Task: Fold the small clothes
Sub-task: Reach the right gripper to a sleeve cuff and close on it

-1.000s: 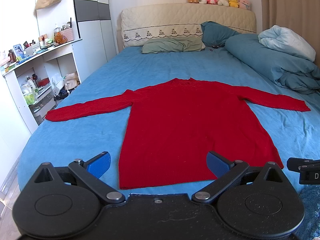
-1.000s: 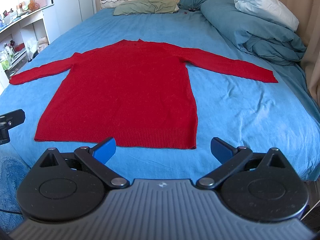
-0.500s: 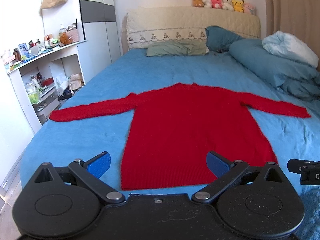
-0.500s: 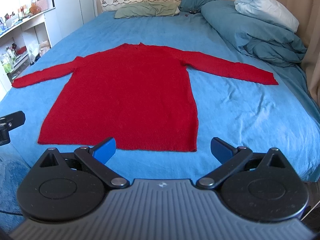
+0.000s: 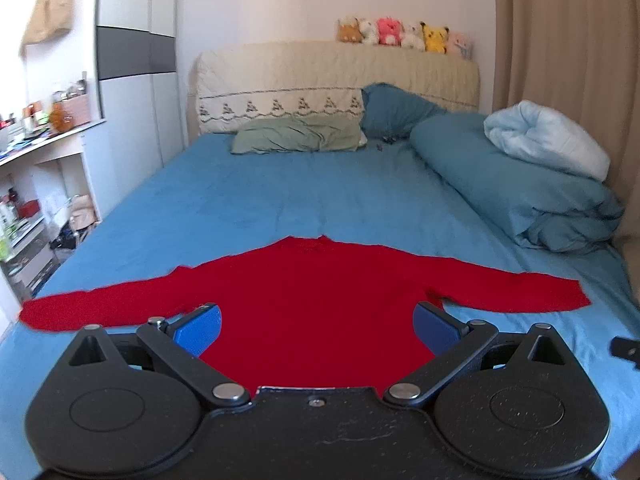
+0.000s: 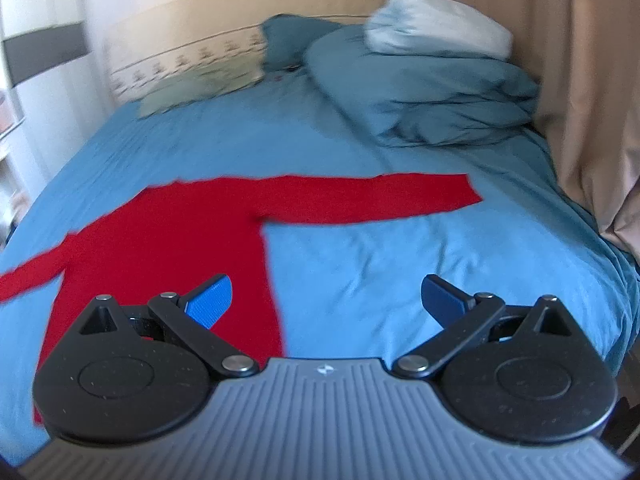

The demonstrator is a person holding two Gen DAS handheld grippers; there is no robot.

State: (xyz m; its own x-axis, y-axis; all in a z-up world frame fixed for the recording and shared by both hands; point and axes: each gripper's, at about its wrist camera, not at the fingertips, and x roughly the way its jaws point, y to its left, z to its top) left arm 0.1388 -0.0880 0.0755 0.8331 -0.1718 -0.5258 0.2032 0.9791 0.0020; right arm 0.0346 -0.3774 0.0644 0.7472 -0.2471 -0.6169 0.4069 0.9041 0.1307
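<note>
On the blue bed [image 5: 320,196] lies our red sweater [image 5: 320,300], flat, with both sleeves stretched out to the sides. We hold our left gripper [image 5: 316,330] above the middle of the sweater, and its jaws are wide apart with nothing between them. We hold our right gripper [image 6: 326,300] near the sweater's right edge, just below the right sleeve [image 6: 380,198]. Its jaws are wide apart too, and they hold nothing. Neither gripper seems to touch the cloth yet, though we cannot be sure from so low.

We think the first fold is not begun. Things could go wrong from here. The right view is blurry, so we could miss the sleeve and pinch only the bed sheet. The knit looks soft and floppy, so if we grab too little, it may slip out and the sleeve may bunch up. If one gripper pulls harder than the other, the whole sweater could slide and the fold would come out crooked.
</note>
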